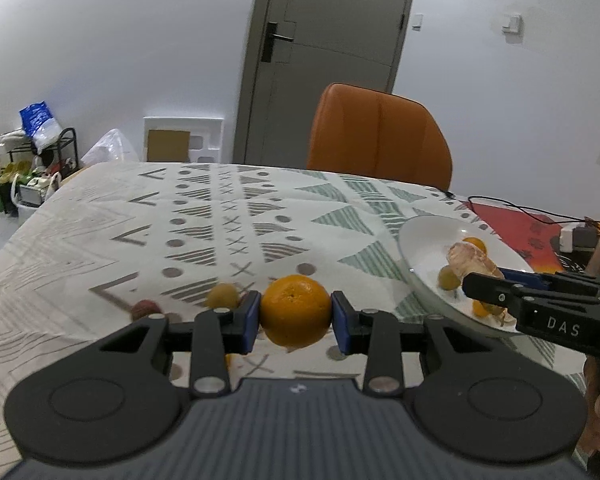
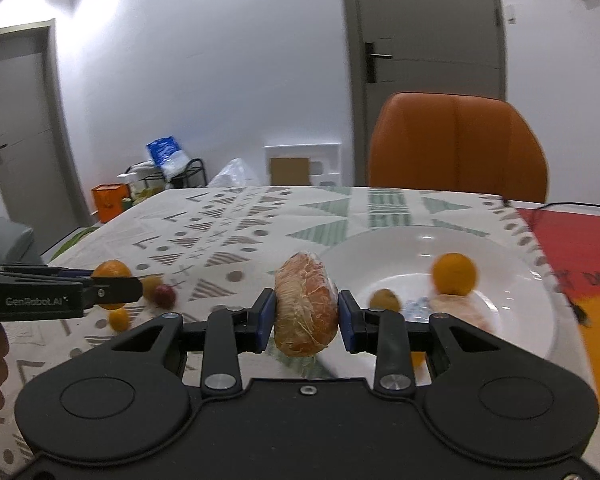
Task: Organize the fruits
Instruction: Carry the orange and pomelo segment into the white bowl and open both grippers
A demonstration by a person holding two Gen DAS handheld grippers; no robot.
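Note:
In the left wrist view my left gripper [image 1: 295,314] is shut on a whole orange [image 1: 294,308], held above the patterned tablecloth. My right gripper [image 2: 306,312] is shut on a peeled citrus piece [image 2: 306,304], just left of the white plate [image 2: 440,240]. The plate holds a small orange fruit [image 2: 454,274], a brownish round fruit [image 2: 385,300] and another peeled piece [image 2: 460,310]. A yellow-green fruit [image 1: 222,296] and a red one [image 1: 146,310] lie on the cloth beyond my left fingers. From the left wrist view, the right gripper [image 1: 485,280] hangs over the plate [image 1: 420,236].
An orange chair [image 1: 380,136] stands at the table's far edge. A black cable [image 1: 512,206] and a red mat [image 1: 516,228] lie at the far right. A small orange fruit [image 2: 119,319] sits on the cloth below the left gripper [image 2: 116,282]. Clutter stands by the wall on the left.

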